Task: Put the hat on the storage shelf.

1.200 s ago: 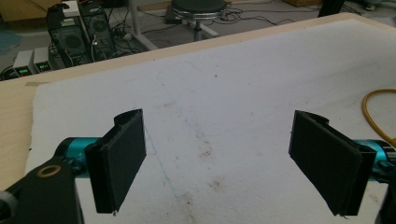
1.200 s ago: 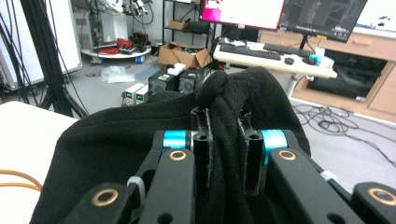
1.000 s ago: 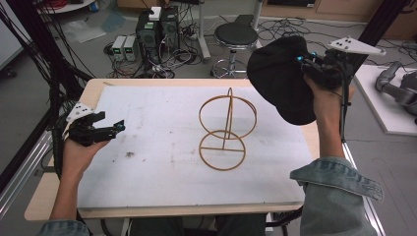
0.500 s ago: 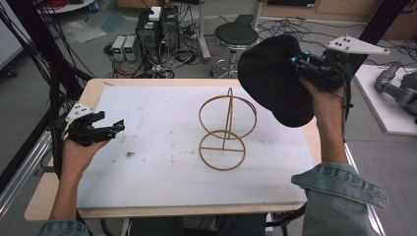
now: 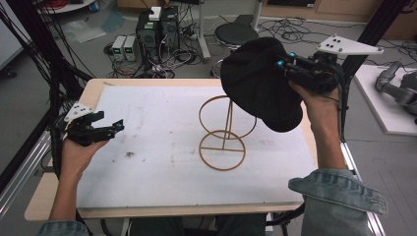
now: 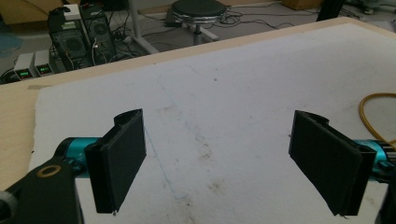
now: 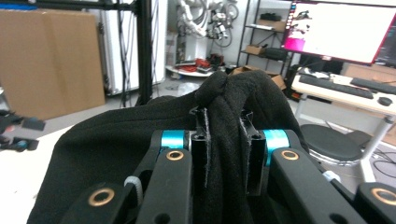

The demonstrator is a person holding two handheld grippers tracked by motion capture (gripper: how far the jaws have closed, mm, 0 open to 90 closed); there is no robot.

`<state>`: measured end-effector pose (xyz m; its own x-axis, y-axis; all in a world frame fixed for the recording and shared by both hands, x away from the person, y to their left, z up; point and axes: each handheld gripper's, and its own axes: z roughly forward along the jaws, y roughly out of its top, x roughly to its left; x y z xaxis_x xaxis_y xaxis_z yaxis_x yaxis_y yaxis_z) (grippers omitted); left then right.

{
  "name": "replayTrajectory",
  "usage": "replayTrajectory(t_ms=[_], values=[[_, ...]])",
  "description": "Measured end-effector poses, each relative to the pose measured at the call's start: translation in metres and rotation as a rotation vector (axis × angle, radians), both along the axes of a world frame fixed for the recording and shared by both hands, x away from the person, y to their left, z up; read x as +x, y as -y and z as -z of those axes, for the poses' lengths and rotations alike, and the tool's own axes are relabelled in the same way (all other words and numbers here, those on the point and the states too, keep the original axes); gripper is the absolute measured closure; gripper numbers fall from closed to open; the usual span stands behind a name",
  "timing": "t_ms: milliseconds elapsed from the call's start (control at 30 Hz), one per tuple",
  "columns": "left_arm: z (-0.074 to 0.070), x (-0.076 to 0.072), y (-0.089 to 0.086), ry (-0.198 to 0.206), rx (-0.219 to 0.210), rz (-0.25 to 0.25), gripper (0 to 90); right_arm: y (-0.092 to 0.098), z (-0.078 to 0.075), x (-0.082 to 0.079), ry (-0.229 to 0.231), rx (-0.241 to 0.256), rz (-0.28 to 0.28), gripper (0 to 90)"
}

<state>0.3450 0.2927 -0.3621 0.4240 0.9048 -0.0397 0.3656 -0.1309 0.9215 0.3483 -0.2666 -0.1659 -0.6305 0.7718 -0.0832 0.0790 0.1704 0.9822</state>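
Observation:
My right gripper (image 5: 284,65) is shut on a black knit hat (image 5: 258,83), held in the air above and to the right of a yellow wire stand (image 5: 223,132) on the white table mat (image 5: 162,142). In the right gripper view the jaws pinch a fold of the black hat (image 7: 224,121) between them. The stand has a ring base, an upright rod and an upper ring partly hidden by the hat. My left gripper (image 5: 117,127) hovers over the mat's left edge, open, its fingers (image 6: 122,158) wide apart with nothing between them.
A round stool (image 5: 235,34) and computer boxes with cables (image 5: 152,29) stand on the floor beyond the table. A black frame post (image 5: 378,29) rises at the right. A white side table (image 5: 388,98) carries a grey device. An arc of the yellow stand (image 6: 373,112) lies right of the left gripper.
The right gripper has carried the hat leftward and slightly down, so it now overlaps the stand's upper ring. The left gripper has stayed in place.

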Motion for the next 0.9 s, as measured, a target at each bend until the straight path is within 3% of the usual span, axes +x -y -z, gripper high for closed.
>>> replayTrajectory(t_ms=[367,900], values=[[-0.001,-0.001,-0.001,0.001,-0.003,-0.003,19.0,-0.019,0.013,0.002,-0.04,-0.042,-0.118,78.8],[-0.001,-0.001,-0.001,0.002,-0.002,-0.004,19.1,-0.04,0.028,0.002,-0.097,-0.112,-0.228,77.7]])
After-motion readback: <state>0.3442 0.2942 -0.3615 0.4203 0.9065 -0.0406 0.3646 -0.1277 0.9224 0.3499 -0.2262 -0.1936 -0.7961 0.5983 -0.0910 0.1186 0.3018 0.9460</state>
